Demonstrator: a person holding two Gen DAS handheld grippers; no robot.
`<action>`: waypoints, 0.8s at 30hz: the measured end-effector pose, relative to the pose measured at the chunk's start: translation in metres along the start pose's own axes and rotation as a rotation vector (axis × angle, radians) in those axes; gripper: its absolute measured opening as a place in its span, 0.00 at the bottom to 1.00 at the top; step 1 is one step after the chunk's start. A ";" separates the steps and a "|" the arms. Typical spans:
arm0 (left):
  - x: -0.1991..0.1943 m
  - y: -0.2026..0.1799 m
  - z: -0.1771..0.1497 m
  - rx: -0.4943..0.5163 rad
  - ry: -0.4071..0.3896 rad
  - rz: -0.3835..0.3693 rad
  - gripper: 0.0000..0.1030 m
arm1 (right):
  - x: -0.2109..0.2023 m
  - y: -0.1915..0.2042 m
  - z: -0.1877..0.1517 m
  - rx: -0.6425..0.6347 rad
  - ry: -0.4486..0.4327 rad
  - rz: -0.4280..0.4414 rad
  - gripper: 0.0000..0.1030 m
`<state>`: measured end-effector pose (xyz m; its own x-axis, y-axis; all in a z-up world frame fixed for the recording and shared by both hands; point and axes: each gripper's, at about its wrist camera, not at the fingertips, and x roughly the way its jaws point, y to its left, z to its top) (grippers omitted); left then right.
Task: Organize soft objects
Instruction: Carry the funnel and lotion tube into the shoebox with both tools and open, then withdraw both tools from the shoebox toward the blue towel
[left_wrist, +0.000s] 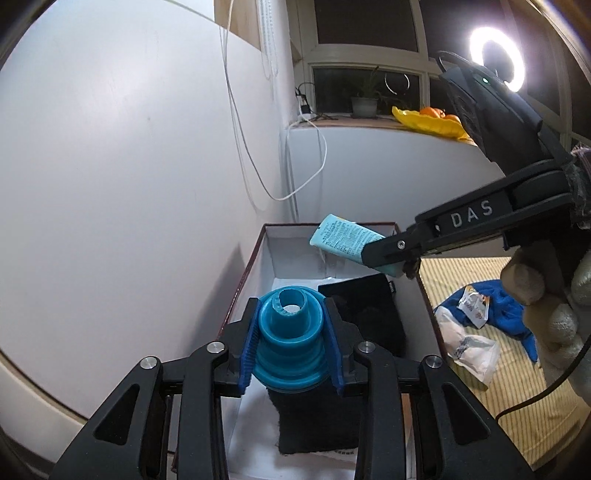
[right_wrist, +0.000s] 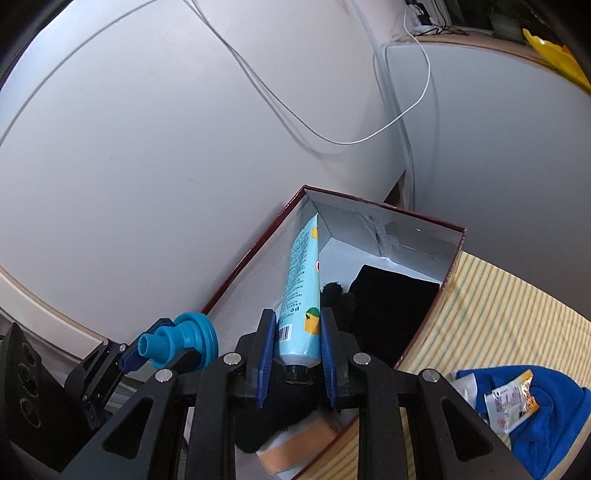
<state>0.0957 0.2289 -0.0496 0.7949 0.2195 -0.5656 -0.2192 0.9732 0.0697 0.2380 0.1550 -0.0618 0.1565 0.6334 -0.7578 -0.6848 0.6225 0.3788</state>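
Note:
My left gripper (left_wrist: 291, 334) is shut on a teal ribbed rubber funnel (left_wrist: 290, 341) and holds it above the open white-lined box (left_wrist: 258, 266). My right gripper (right_wrist: 298, 341) is shut on a light blue tube (right_wrist: 301, 291), cap end towards the camera, tip over the box (right_wrist: 417, 236). The tube (left_wrist: 345, 240) and right gripper (left_wrist: 399, 258) also show in the left wrist view at the box's far right; the funnel (right_wrist: 181, 345) and left gripper (right_wrist: 147, 354) show at lower left in the right wrist view. Black fabric items (left_wrist: 369, 306) (right_wrist: 391, 310) lie in the box.
The box stands against a white wall on a striped yellow mat (right_wrist: 498, 317). A blue cloth (right_wrist: 546, 421) with snack packets (right_wrist: 511, 402) and a white plastic bag (left_wrist: 469, 347) lie on the mat to the right. White cables (right_wrist: 369, 136) hang on the wall.

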 end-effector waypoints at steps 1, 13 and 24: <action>0.001 0.000 0.000 0.003 0.005 0.008 0.37 | 0.002 0.000 0.002 -0.004 0.003 -0.004 0.21; -0.009 0.005 -0.005 -0.019 -0.012 0.030 0.67 | -0.020 -0.003 0.004 -0.002 -0.057 -0.011 0.48; -0.027 -0.005 -0.008 -0.033 -0.026 -0.007 0.67 | -0.074 -0.023 -0.024 -0.015 -0.120 -0.071 0.48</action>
<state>0.0708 0.2176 -0.0416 0.8108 0.2146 -0.5445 -0.2319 0.9720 0.0379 0.2252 0.0829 -0.0275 0.2882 0.6388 -0.7133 -0.6793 0.6614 0.3179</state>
